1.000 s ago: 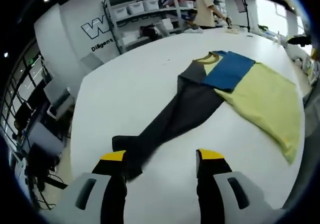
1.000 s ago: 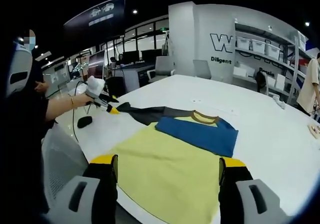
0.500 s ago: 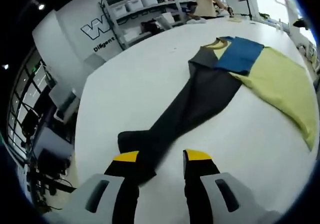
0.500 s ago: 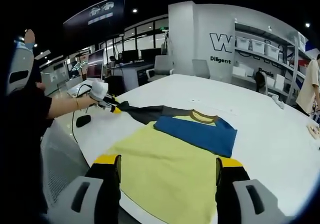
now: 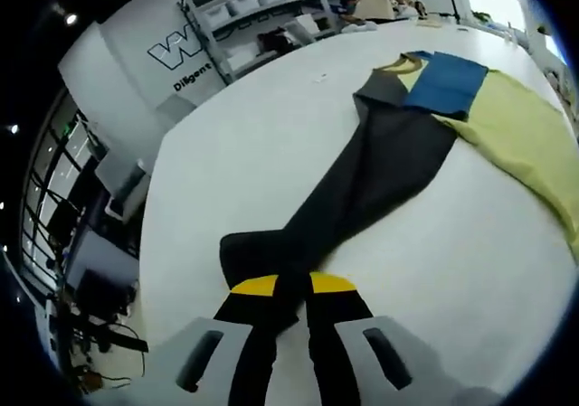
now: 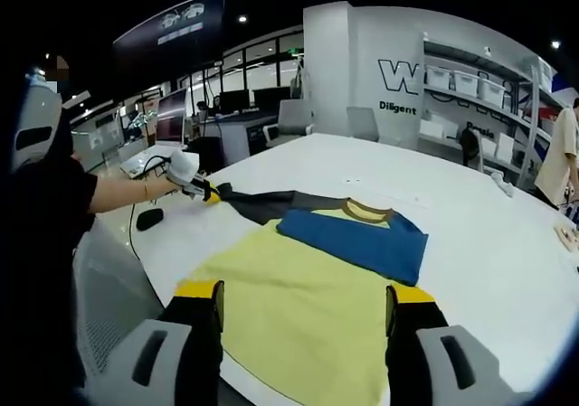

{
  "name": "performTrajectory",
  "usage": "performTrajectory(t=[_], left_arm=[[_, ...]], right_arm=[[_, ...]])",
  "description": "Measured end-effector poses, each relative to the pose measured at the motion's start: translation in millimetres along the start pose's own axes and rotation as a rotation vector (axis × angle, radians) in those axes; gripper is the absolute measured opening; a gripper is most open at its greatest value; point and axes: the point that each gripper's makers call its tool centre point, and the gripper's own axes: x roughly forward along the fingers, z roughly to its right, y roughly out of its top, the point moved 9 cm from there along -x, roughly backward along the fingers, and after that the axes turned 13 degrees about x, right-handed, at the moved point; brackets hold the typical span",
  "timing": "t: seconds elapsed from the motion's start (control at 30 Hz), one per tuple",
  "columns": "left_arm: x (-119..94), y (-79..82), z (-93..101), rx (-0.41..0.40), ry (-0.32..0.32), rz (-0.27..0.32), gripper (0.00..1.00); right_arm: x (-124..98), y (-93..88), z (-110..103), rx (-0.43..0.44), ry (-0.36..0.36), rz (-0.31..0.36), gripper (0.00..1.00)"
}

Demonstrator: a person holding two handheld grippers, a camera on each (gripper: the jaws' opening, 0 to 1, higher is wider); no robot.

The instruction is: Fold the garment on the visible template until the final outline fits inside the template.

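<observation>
A shirt lies flat on the white table (image 5: 235, 153): yellow body (image 5: 525, 139), blue sleeve (image 5: 448, 80) folded over the chest, and a long dark grey sleeve (image 5: 371, 175) stretched out towards me. My left gripper (image 5: 294, 286) is at the cuff end of the dark sleeve, jaws drawn close together with the cloth between them. In the right gripper view that left gripper (image 6: 204, 192) sits at the tip of the dark sleeve (image 6: 262, 207), held by a hand. My right gripper (image 6: 303, 293) stands open above the yellow body's (image 6: 289, 261) near hem, nothing between its jaws.
Storage shelves (image 5: 253, 8) with bins stand beyond the table's far side, and a person (image 6: 561, 153) stands at another table there. A small black object (image 6: 149, 219) lies near the table's left edge. Desks and chairs stand further back.
My left gripper has come forward over the dark sleeve's cuff and its jaws have narrowed from wide apart to nearly together on the cloth. The right gripper has stayed put and open.
</observation>
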Motion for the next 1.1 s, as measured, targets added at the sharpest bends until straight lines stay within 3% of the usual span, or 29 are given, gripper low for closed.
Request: performTrajectory(t=[0.07, 0.43, 0.5, 0.87, 1.0, 1.1], left_arm=[[-1, 2.4, -2.4, -0.022, 0.022, 0.027, 0.0], [-24, 11.7, -10.9, -0.063, -0.007, 0.051, 0.0], [-30, 15.5, -10.2, -0.072, -0.05, 0.041, 0.0], [-53, 41.9, -12.1, -0.069, -0.108, 0.063, 0.0], [-53, 56.1, -16.2, -0.043, -0.138, 0.05, 0.0], [-45, 61.5, -20.6, -0.07, -0.175, 0.021, 0.0]], right_arm=[[0, 0.1, 0, 0.001, -0.001, -0.001, 0.7], [5, 0.1, -3, -0.025, 0.009, -0.014, 0.69], [5, 0.3, -3, -0.027, 0.011, -0.014, 0.68], [0, -1.5, -1, -0.036, -0.002, -0.017, 0.68], [0, -2.4, -1, -0.039, -0.005, -0.022, 0.68], [1, -1.9, -3, -0.041, -0.001, -0.021, 0.67]])
